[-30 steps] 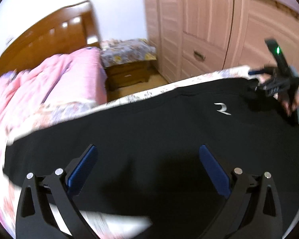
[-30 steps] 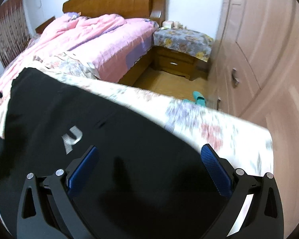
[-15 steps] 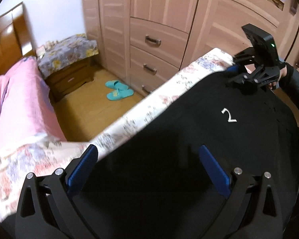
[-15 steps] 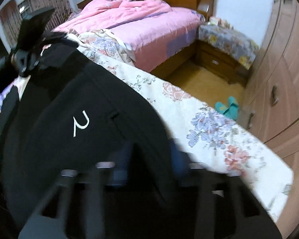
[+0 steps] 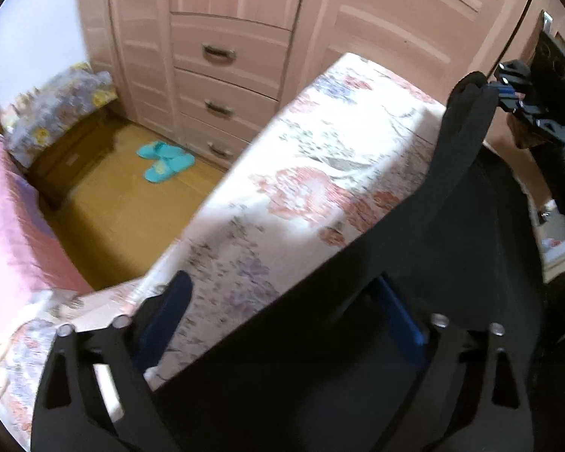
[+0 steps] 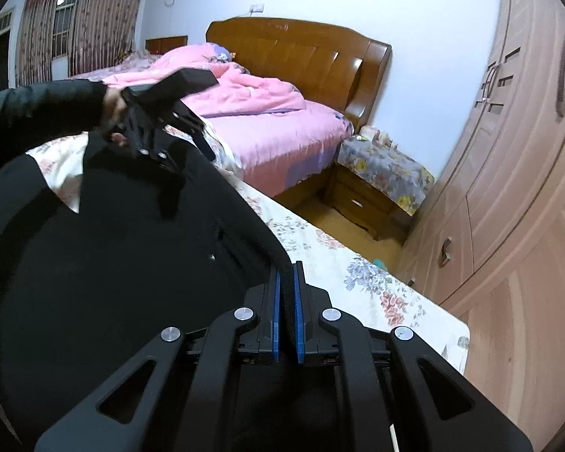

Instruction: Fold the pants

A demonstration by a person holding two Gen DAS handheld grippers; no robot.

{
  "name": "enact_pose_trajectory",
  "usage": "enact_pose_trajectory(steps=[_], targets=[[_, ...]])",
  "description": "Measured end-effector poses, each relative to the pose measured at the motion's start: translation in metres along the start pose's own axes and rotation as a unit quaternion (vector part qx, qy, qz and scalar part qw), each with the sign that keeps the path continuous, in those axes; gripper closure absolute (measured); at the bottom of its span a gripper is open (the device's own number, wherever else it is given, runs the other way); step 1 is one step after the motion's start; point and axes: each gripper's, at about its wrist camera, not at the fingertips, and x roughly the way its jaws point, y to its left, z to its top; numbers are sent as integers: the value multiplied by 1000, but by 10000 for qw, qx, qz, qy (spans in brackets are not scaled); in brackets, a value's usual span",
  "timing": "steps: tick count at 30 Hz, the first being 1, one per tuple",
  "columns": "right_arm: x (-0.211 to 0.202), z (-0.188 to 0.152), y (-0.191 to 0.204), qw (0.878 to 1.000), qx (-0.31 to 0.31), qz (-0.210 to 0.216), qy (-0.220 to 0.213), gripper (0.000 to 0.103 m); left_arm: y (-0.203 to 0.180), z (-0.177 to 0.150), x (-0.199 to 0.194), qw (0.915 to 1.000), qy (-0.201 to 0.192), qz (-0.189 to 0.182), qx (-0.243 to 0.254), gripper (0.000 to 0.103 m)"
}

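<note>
Between the blue-padded fingers (image 6: 298,324) of the right gripper (image 6: 287,293), pressed almost together, sits a thick seamed edge of the black fabric pants (image 6: 113,263), pinched so that corner can be lifted clear for a fold. Out from there the cloth runs taut toward the left gripper (image 5: 282,324), whose fingers (image 5: 397,320) stand wide with the pants' edge passing between them, not clamped; it looks placed to take the opposite corner. Most of the garment lies spread over the floral-printed bedsheet (image 5: 320,158). Beyond it stand a wooden wardrobe (image 6: 527,150) and a pink quilted bed (image 6: 263,120).
</note>
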Motion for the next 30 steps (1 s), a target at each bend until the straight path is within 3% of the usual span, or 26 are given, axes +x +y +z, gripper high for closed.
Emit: enact_pose_trajectory(steps=[2,5,9,10,14,18,21,24,25,27,30], targets=[[-4,-4,5,10000,9,-15,49,95,-4,-5,-3,10000,19,-52,28,65],[5,-6,7,9998,34,-136,149,95,-26,-12,-17,9988,-109,417,223,85],[-9,-7,11,9994,214,-253,24,95,-75,-24,-58,9891,-481,1305,483,89],[-16,-7,13,9993,264,-272,-27,95,-100,-29,-74,9822,-558,1691,600,89],[-47,-9,26,9989,270,-328,-175,95,-183,-47,-104,9594,-526,2580,1009,90],[-86,-28,48,9986,308,-340,-279,95,-277,-79,-121,9407,-480,3113,1263,92],[-106,-54,67,9985,453,-143,-282,95,-334,-111,-117,9401,-454,3177,1152,92],[-117,-94,96,9983,573,66,-22,95,-370,-148,-98,9492,-412,3015,805,103],[-116,-105,104,9980,619,136,78,95,-380,-162,-92,9563,-435,2833,575,103],[-110,-129,120,9967,694,263,340,95,-385,-183,-74,9618,-459,2694,123,103],[-98,-155,138,9946,822,205,604,95,-379,-205,-49,9623,-345,2684,-281,103]])
